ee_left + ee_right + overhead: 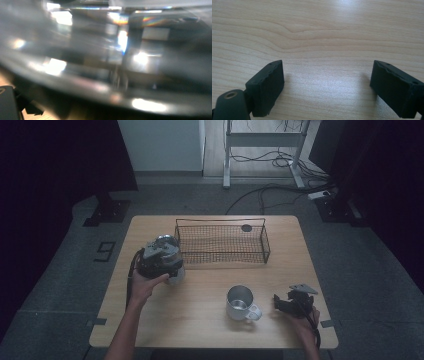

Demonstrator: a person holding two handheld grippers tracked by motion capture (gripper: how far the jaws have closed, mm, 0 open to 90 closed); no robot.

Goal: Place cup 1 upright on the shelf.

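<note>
1. Left tool [165, 257] sat at the desk's [210, 325] left-rear area, held in the person's left hand [145, 285], up against a shiny metal cup [172, 270] just beside the wire basket's [222, 242] left end.
2. Left gripper view: v. close, blurred reflective metal surface [107, 62] w/ bright glints; cup looked gripped, but jaw gap couldn't be made out, so can't tell how far the tool was closed.
3. Second metal mug [241, 303], w/ handle pointing right-front, stood upright on the desk front-centre, well apart from the first cup, near the right tool [287, 304].
4. Right tool was low over the desk at front-right, in the right hand [305, 320], grey three-cornered plate [301, 289] on top; just beside the mug, not touching.
5. Right gripper view: jaws spread wide, nothing betw. them, bare light wood grain [324, 37] under them.
6. Basket: dark wire mesh, rectangular, at rear-centre of the desk; small dark round item [246, 228] at its back-right corner, too small to ID.
7. Writing: none legible on cups, tools or basket. A mark like a "9" [104, 251] on the floor left of the desk.
</note>
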